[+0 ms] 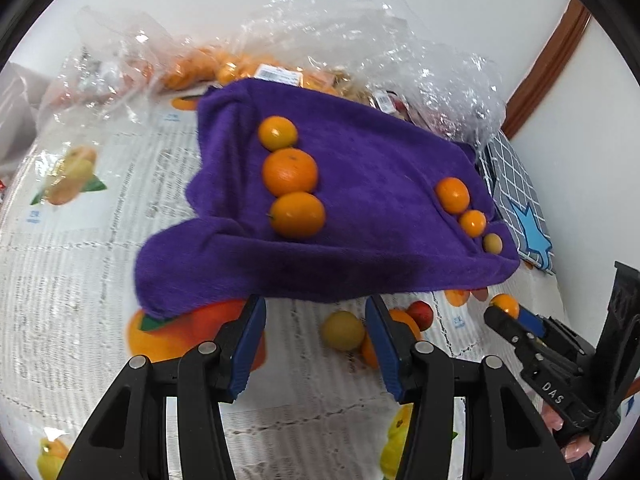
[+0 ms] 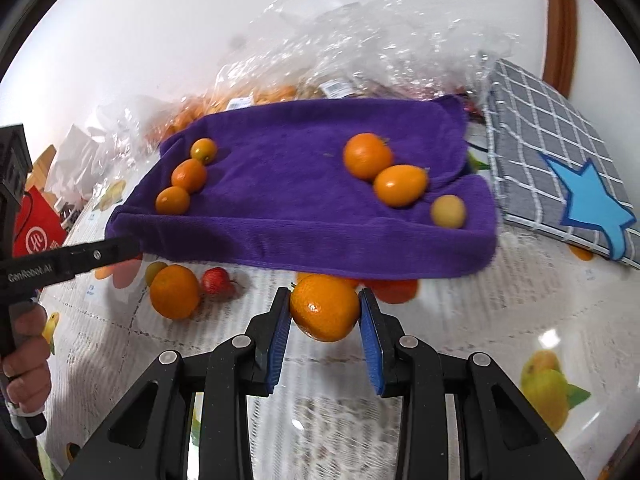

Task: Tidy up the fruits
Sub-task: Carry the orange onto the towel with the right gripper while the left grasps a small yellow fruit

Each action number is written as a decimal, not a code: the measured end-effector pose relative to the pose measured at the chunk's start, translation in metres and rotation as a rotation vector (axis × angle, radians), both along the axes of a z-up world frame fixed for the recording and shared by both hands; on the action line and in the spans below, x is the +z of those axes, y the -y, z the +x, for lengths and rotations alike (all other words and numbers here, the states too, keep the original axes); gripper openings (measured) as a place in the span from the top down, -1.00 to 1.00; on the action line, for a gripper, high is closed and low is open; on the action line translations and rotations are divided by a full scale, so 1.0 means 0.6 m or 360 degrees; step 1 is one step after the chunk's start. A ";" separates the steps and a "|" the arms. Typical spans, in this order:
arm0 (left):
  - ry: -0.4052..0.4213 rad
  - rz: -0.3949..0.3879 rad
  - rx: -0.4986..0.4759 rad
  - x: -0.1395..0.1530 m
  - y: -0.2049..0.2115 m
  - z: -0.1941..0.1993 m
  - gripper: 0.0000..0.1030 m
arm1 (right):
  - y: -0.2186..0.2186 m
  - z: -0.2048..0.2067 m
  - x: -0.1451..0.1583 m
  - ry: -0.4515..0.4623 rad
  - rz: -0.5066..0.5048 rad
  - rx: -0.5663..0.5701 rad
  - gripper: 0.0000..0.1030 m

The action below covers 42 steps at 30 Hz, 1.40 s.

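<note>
While my right gripper (image 2: 325, 334) clamps an orange (image 2: 325, 307) just off the purple towel's (image 2: 304, 216) near edge, my left gripper (image 1: 316, 344) hangs with jaws apart over the fruit-print tablecloth (image 1: 80, 280). Clear plastic bags (image 2: 360, 52) behind the towel hold more fruit, hard to make out. On the towel, two rows of three run near-to-far. The oval kumquat (image 2: 400, 185) lies slantwise.
</note>
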<state>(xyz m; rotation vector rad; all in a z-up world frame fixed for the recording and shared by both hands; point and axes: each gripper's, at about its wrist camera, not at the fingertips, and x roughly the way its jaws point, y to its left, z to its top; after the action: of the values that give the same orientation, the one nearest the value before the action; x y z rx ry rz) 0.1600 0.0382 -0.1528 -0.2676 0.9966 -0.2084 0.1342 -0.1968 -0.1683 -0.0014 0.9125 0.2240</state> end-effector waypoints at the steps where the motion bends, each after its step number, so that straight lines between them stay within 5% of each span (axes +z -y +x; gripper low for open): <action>1: -0.0002 -0.0005 -0.0007 -0.001 0.004 0.000 0.09 | 0.005 -0.001 0.001 0.0003 -0.0001 -0.0009 0.34; 13: -0.0052 -0.0023 -0.0056 -0.017 0.025 0.010 0.57 | 0.028 -0.007 -0.003 -0.0008 -0.0007 -0.0044 0.34; 42: -0.0020 0.0077 -0.0031 -0.029 0.016 -0.008 0.55 | 0.023 -0.011 0.001 0.0010 -0.0035 -0.0027 0.34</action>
<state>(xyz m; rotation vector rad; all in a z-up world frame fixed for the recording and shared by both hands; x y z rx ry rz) 0.1551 0.0284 -0.1703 -0.2156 1.0158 -0.2001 0.1278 -0.2104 -0.1678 -0.0146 0.9086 0.1979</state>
